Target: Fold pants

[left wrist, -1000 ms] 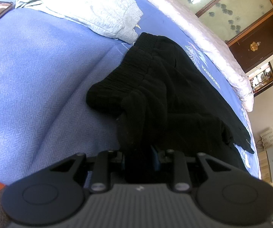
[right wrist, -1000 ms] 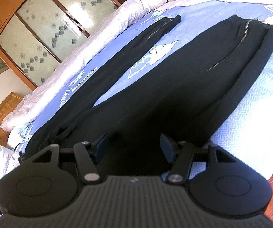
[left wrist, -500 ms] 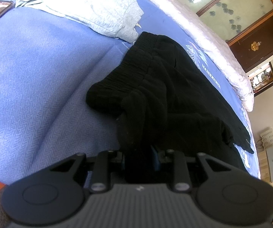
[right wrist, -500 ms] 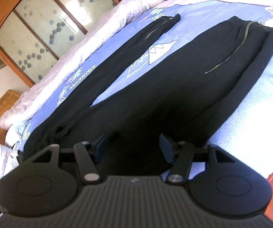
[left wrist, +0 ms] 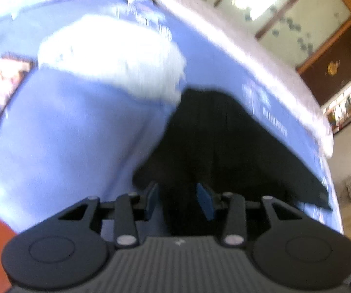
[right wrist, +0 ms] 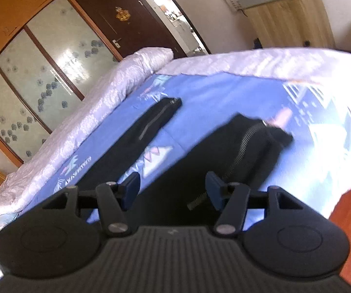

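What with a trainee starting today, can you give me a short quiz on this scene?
1. True or false: the legs of the pants lie stacked, one on the other.
2. In the left view, what lies next to the waistband? A) a pale garment B) a shoe C) a bag
3. Fill in: the right tongs are ____ (open or shut).
Key: 1 false, the sheet shows between them; 2 A; 3 open.
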A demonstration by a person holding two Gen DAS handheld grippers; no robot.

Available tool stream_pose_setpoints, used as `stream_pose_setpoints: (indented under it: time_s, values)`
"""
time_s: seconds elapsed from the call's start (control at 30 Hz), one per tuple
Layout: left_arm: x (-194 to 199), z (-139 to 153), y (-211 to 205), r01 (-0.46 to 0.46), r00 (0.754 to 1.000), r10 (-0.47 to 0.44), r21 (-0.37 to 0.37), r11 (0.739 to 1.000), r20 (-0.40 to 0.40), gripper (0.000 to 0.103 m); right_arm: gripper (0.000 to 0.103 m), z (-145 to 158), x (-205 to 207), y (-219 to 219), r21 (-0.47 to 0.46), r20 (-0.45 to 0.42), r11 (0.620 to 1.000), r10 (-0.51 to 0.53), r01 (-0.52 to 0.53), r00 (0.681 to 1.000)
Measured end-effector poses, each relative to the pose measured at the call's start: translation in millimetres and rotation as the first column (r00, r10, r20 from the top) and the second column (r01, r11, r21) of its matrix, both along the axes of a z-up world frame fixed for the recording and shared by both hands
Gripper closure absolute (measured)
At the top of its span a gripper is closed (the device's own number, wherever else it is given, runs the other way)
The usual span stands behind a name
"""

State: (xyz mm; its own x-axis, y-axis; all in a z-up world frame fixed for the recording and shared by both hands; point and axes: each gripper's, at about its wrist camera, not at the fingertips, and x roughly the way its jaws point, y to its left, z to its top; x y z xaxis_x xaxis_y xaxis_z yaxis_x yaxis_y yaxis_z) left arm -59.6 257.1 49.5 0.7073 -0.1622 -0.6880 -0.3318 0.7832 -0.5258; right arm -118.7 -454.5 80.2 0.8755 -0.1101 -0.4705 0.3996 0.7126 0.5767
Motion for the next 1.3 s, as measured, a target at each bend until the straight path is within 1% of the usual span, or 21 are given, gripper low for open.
stream_pose_setpoints:
  time_s: [0.13,0.2,0.27,0.33,0.43,0.5,0.53,0.57,0.6,0.63,0.7,0.77,0.8,0.9,0.93,1.0,1.03,1.07,1.13,1.2,1.3]
  values:
    - [49,36,7,0.021,0.999,-0.023,0.047,0.999,0.047,0.066,0.041,26,61,8,-0.026,-0.018,0.997,0.065,-0.066,0.998]
    - [85,53,-3,0.066,0.995,-0.075,0.13,0.989,0.062,0.058,0.041,37,101,11,-0.033,-0.039,0.993,0.112,-0.113,0.993]
    - [128,65,-23,0.097,0.99,-0.123,0.298,0.95,0.07,0.043,0.04,43,138,16,-0.038,-0.04,0.986,0.161,-0.163,0.986]
    - [176,67,-43,0.158,0.978,-0.201,0.416,0.896,0.061,0.042,0.039,45,179,19,-0.052,-0.07,0.983,0.174,-0.178,0.982]
    - [245,53,-72,0.25,0.956,-0.295,0.524,0.814,0.002,0.042,0.037,38,244,17,-0.042,-0.152,0.986,0.151,-0.159,0.977]
    - [281,39,-90,0.308,0.934,-0.357,0.572,0.76,-0.027,0.032,0.033,31,279,12,-0.018,-0.181,0.99,0.136,-0.142,0.974]
    - [298,28,-98,0.337,0.92,-0.389,0.594,0.731,-0.043,0.016,0.031,27,298,9,-0.013,-0.199,0.991,0.128,-0.133,0.972]
    - [312,19,-104,0.358,0.91,-0.411,0.607,0.71,-0.056,0.007,0.028,24,311,5,-0.017,-0.22,0.993,0.11,-0.116,0.969]
    - [321,9,-107,0.374,0.902,-0.427,0.611,0.697,-0.065,0.007,0.025,19,327,2,-0.027,-0.246,0.995,0.086,-0.096,0.965]
    - [334,-4,-111,0.405,0.889,-0.45,0.607,0.684,-0.086,0.008,0.025,17,340,3,-0.037,-0.262,0.996,0.074,-0.087,0.962]
    - [350,-23,-116,0.471,0.858,-0.496,0.585,0.66,-0.133,0.02,0.022,10,370,1,-0.062,-0.303,0.996,0.038,-0.059,0.952]
    - [361,-44,-121,0.558,0.813,-0.547,0.537,0.632,-0.201,0.052,0.02,0,394,-3,-0.075,-0.35,0.996,0.008,-0.037,0.937]
    - [363,-53,-124,0.583,0.799,-0.556,0.526,0.619,-0.23,0.06,0.02,-6,407,-6,-0.099,-0.382,0.995,-0.013,-0.027,0.924]
    - [355,-66,-129,0.581,0.792,-0.566,0.57,0.581,-0.23,0.082,0.021,-27,436,-10,-0.217,-0.492,0.976,-0.107,-0.002,0.864]
    - [351,-66,-130,0.573,0.795,-0.566,0.58,0.579,-0.22,0.087,0.022,-39,444,-14,-0.225,-0.542,0.974,-0.122,-0.004,0.831]
    - [345,-61,-130,0.554,0.806,-0.558,0.581,0.596,-0.197,0.091,0.058,-55,447,-21,-0.215,-0.586,0.977,-0.123,-0.007,0.801]
    - [342,-54,-130,0.54,0.815,-0.551,0.581,0.609,-0.18,0.092,0.064,-54,442,-20,-0.24,-0.557,0.971,-0.138,0.0,0.819]
    - [338,-47,-130,0.525,0.823,-0.545,0.583,0.62,-0.162,0.092,0.088,-53,439,-20,-0.25,-0.544,0.968,-0.133,-0.008,0.829]
    - [326,-26,-128,0.485,0.841,-0.53,0.585,0.65,-0.108,0.092,0.093,-47,429,-21,-0.247,-0.514,0.969,-0.127,-0.005,0.849]
    - [311,-3,-127,0.449,0.853,-0.519,0.585,0.675,-0.056,0.092,0.094,-31,410,-24,-0.228,-0.441,0.973,-0.128,0.027,0.889]
    - [277,33,-127,0.406,0.853,-0.522,0.603,0.687,0.019,0.092,0.094,0,370,-34,-0.158,-0.311,0.985,-0.119,0.072,0.943]
